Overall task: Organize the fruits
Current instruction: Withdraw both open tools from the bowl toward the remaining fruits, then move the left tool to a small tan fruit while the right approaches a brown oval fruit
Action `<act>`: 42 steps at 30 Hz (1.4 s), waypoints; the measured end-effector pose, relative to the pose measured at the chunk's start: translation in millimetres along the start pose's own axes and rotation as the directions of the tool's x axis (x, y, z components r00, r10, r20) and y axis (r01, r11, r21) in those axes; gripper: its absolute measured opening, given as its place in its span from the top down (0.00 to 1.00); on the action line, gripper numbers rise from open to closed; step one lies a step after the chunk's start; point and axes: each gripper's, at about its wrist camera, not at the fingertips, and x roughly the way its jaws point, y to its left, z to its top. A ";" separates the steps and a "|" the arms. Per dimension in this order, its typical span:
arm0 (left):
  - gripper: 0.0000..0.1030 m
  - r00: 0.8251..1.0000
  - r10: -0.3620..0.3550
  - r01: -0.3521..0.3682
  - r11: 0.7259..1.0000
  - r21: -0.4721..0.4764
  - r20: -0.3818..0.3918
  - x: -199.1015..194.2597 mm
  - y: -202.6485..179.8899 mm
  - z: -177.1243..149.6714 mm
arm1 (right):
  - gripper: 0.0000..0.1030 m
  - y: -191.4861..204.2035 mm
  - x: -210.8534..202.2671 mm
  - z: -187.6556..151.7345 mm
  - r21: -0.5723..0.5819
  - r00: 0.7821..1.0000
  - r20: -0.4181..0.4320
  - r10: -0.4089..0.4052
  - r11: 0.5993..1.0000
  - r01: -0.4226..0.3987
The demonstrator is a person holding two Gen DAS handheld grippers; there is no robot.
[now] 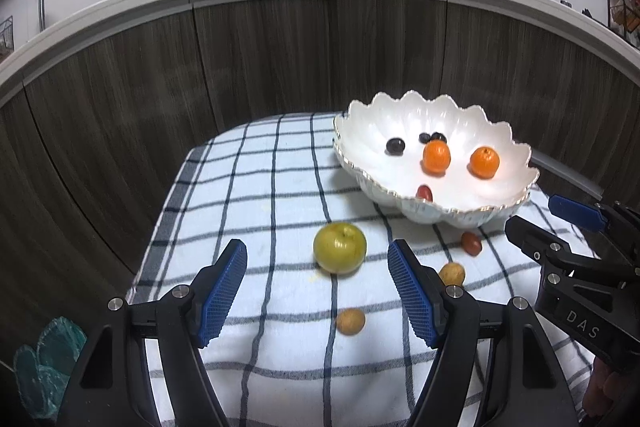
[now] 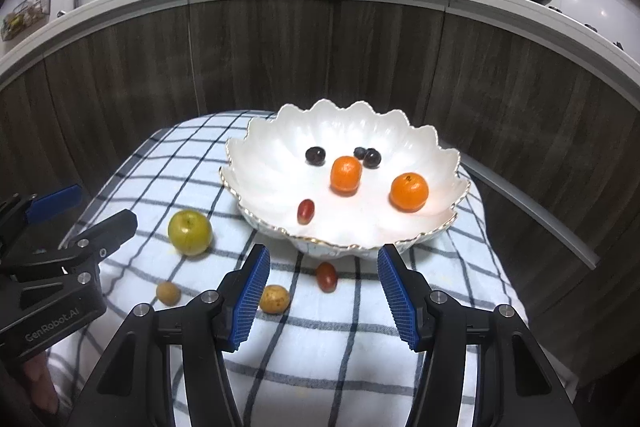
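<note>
Both grippers' blue ribbed fingers [image 1: 224,291] are standing spread and gripping nothing: the left gripper [image 1: 318,293] is framing the round green apple [image 1: 339,247] at its twelve o'clock, while the right gripper [image 2: 322,297] is hovering over the small red oval fruit [image 2: 326,276]. Inside the white scalloped porcelain bowl [image 2: 276,183] two oranges, dark berries and one red fruit are already sitting; the apple, red fruit and two tan round fruits [image 1: 350,321] are waiting on the blue-checked cloth [image 1: 280,347].
</note>
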 end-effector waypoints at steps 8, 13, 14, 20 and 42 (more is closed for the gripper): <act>0.30 1.000 -0.001 0.001 1.000 0.001 -0.015 12.4 2.0 -15.5 | 0.44 9.9 13.7 -14.7 -0.022 1.000 -0.018 0.024 0.999 -0.025; 0.30 0.999 -0.002 0.002 1.000 0.005 -0.033 21.1 2.6 -25.3 | 0.44 15.7 22.5 -21.9 -0.038 0.999 -0.029 0.043 0.998 -0.044; 0.30 0.999 -0.003 0.003 1.000 0.006 -0.037 22.8 2.5 -27.4 | 0.44 16.1 24.2 -23.0 -0.040 0.998 -0.031 0.048 0.998 -0.049; 0.36 0.998 -0.009 0.010 1.000 0.018 -0.063 32.8 0.3 -37.3 | 0.44 18.3 37.9 -30.7 -0.046 0.996 -0.060 0.073 0.996 -0.075; 0.67 0.983 -0.082 0.090 0.995 0.040 -0.162 56.3 -15.4 -55.7 | 0.45 25.3 64.2 -36.1 -0.037 0.986 -0.108 0.128 0.991 -0.132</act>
